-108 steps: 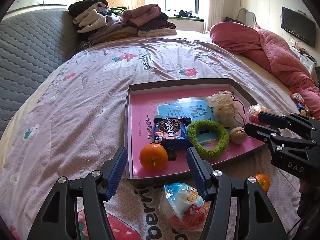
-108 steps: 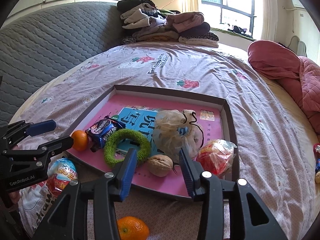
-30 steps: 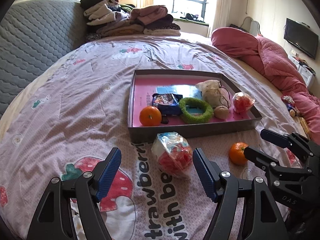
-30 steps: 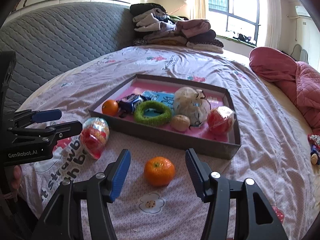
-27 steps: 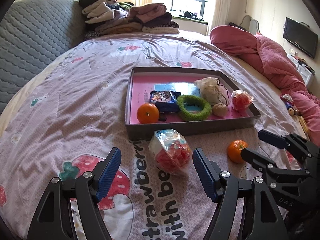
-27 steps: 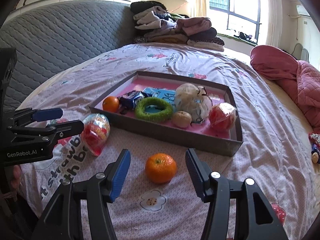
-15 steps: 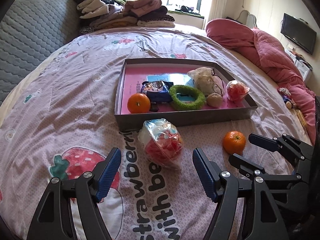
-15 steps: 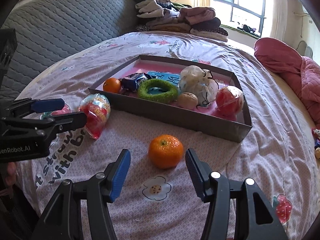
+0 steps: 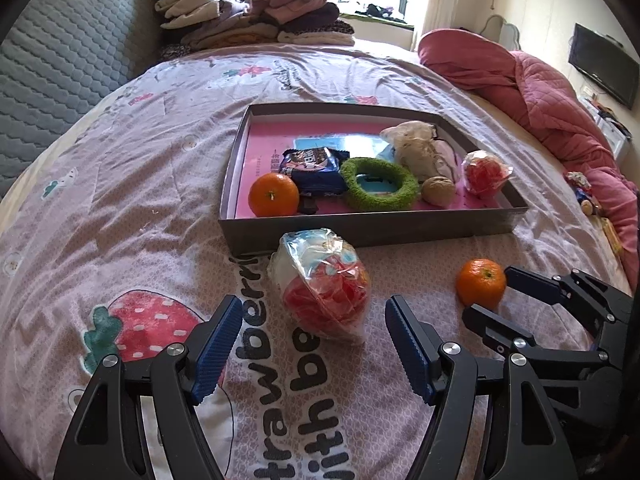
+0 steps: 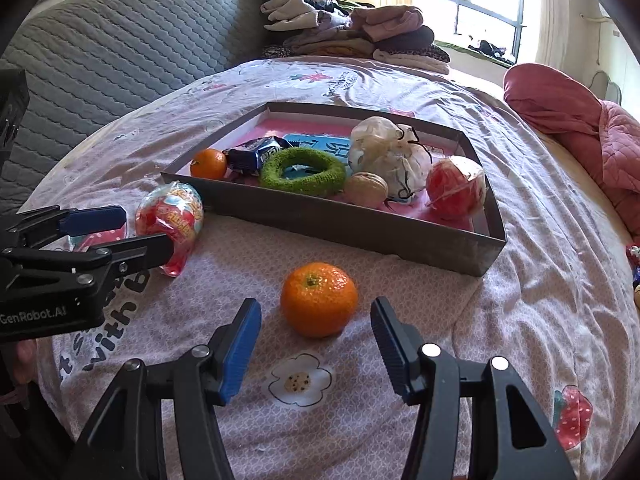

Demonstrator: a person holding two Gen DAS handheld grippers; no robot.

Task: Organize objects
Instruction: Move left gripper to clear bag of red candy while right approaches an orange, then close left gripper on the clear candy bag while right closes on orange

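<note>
The bed's pale lilac printed cover [image 9: 120,168] carries everything. At its middle sits the shallow grey cardboard tray with a pink floor [image 9: 360,232], and most of the sorting looks done, since six things already lie inside it. Going down in size these are: a cream mesh drawstring pouch [image 9: 420,152] toward 1 o'clock, a fuzzy green ring [image 9: 380,192] at the centre, a dark blue snack packet [image 9: 312,168] just at 9 o'clock of the ring, a round red sweet in clear wrap [image 9: 484,172] in the 3 o'clock corner, an orange mandarin [image 9: 274,194] in the 8 o'clock corner, and a brown walnut [image 9: 438,190] between ring and sweet.

Two things are left outside, both on the cover at the 6 o'clock side of the tray. The larger is a crinkly clear plastic bag of red and blue sweets [image 9: 320,284], lying close to the tray's near wall toward its 7 o'clock corner. The left gripper [image 9: 312,344] hangs just short of it, jaws spread wide with the blue pads either side of the bag's near end and clear of it; nothing is held.

The smaller is a second loose orange mandarin [image 10: 318,300], well apart from the bag, toward the tray's 5 o'clock corner. The right gripper [image 10: 316,344] is lined up on it, jaws apart and wider than the fruit, pads not touching, empty.

So, by my judgement, the job is about three-quarters through: both leftovers are lined up but neither is gripped yet. What remains is closing on each, lifting over the near wall and setting them in the free pink floor at 11 o'clock.
</note>
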